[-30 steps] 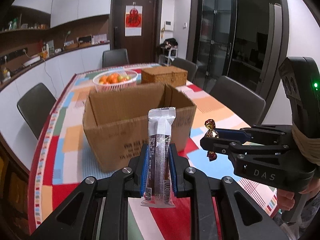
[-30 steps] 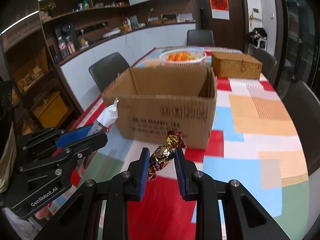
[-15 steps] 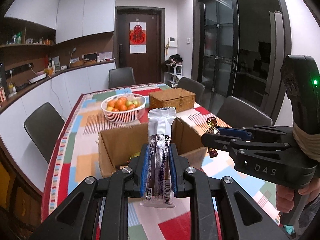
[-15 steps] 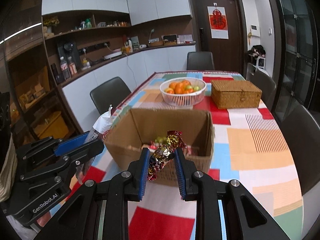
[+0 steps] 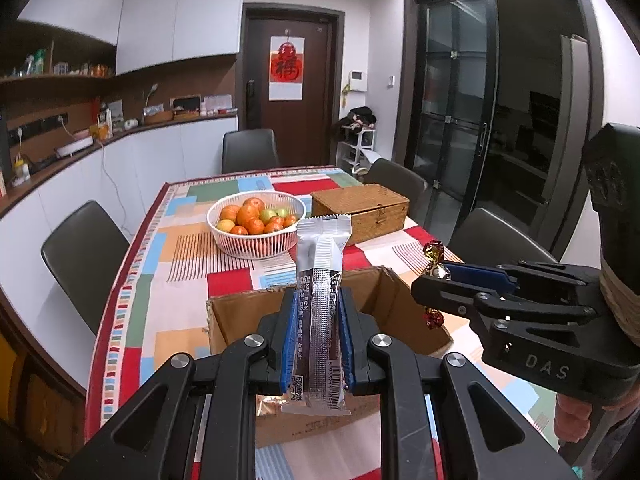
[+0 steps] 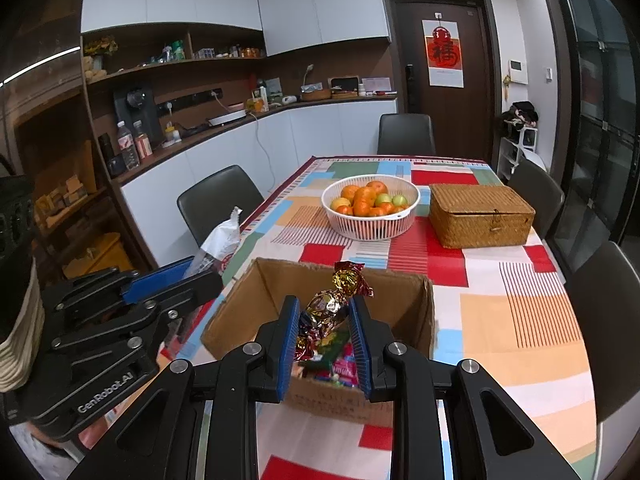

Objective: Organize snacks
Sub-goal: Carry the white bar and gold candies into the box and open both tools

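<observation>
The left gripper [image 5: 318,336] squeezed a snack bar [image 5: 320,320] and the right gripper [image 6: 326,340] squeezed a shiny candy [image 6: 328,308], both above the open cardboard box [image 6: 400,300], so letting go early could have dropped them outside.

White cabinets [image 6: 324,0], dark door [image 5: 294,84], perhaps glass doors [image 5: 452,104] right.

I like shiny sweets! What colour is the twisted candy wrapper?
Foil-wrapped twisted candy: shiny gold and dark red, clearest in the right wrist view.
</observation>
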The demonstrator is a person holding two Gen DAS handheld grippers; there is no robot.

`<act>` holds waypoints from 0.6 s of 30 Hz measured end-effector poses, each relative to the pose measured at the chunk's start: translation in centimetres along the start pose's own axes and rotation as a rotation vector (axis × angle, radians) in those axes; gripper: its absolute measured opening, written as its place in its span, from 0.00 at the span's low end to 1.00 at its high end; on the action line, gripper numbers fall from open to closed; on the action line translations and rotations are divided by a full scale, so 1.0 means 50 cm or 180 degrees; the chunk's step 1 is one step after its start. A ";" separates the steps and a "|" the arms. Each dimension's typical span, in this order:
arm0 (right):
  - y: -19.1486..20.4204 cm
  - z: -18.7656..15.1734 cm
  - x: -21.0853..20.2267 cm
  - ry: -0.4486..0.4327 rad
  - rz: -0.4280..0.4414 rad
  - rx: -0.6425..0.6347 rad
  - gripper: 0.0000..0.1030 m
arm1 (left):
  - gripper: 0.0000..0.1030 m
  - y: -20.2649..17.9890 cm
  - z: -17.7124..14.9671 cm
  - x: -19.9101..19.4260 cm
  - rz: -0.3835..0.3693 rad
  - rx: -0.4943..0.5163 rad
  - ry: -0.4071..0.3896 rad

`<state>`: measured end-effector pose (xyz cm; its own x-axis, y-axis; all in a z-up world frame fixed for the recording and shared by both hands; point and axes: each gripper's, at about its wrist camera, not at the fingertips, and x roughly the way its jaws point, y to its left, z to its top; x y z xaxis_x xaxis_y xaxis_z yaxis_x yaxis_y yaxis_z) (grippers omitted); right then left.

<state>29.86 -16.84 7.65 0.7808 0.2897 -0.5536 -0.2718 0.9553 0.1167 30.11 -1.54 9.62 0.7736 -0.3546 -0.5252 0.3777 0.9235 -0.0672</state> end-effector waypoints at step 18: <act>-0.047 -0.005 0.164 0.0583 -0.0220 0.0146 0.26 | 0.25 0.055 -0.034 0.187 0.0178 -0.0186 0.0699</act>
<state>36.76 -16.72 2.65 0.6802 0.2119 -0.7017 -0.1920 0.9754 0.1084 37.51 -2.04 3.07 0.6608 -0.2683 -0.7010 0.3024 0.9499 -0.0785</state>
